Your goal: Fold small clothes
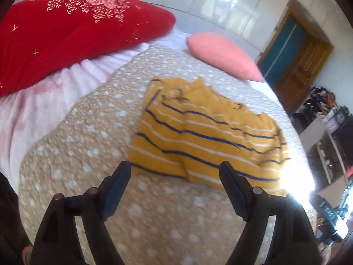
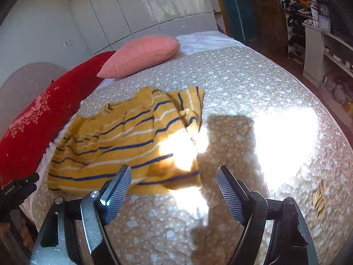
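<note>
Hovering my left tool (image 1: 175, 170) and right tool (image 2: 174, 174) over bed (image 2: 242, 84), both gaping wide, empty; striped yellow sweater (image 1: 198, 132) lying rumpled just beyond fingertips.

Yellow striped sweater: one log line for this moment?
sweater: folded, lying on bedspread | left gripper: open, empty | right gripper: open, empty | fingers: clear of sweater

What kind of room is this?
Most likely a bedroom: a bed with a spotted bedspread, a pink pillow, glossy white wardrobe doors, and a striped yellow sweater lying on it.
</note>
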A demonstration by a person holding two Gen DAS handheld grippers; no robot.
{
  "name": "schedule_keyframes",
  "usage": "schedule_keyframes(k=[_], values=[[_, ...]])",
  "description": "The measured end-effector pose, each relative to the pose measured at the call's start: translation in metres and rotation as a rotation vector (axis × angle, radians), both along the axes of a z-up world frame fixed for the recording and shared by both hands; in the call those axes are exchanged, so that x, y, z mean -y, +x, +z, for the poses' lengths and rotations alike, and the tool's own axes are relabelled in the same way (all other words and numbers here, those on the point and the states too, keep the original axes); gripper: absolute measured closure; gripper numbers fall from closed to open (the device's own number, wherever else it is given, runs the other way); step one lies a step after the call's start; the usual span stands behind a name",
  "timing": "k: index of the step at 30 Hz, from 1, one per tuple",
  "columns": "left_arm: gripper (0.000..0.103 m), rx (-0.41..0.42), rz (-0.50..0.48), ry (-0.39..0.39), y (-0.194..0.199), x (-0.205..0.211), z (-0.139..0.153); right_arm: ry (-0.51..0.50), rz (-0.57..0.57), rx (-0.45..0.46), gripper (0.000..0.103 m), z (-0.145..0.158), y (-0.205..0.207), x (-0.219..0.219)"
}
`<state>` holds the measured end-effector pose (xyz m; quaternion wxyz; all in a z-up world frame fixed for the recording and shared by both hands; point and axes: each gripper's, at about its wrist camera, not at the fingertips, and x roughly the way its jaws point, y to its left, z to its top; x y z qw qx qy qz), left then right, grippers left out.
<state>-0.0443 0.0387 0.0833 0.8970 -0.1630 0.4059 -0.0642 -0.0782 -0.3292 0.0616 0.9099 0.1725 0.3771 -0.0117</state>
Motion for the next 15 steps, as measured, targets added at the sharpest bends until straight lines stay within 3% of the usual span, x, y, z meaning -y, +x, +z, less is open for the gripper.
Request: schedule_keyframes(k=[4,8,15], values=[[0.018,0.040,-0.032,0.011,-0.027,0.003,0.006,-0.006,-0.018,0.013,0.020,0.014,-0.014,-0.034],[0.018,0.085,-0.004,0.045,-0.041,-0.009,0.007,-0.083,0.008,-0.021,0.019,0.020,-0.005,-0.066],[0.017,0.071,0.021,-0.016,-0.040,-0.041,0.000,-0.125,0.001,-0.033,0.019,0.031,0.001,-0.093]])
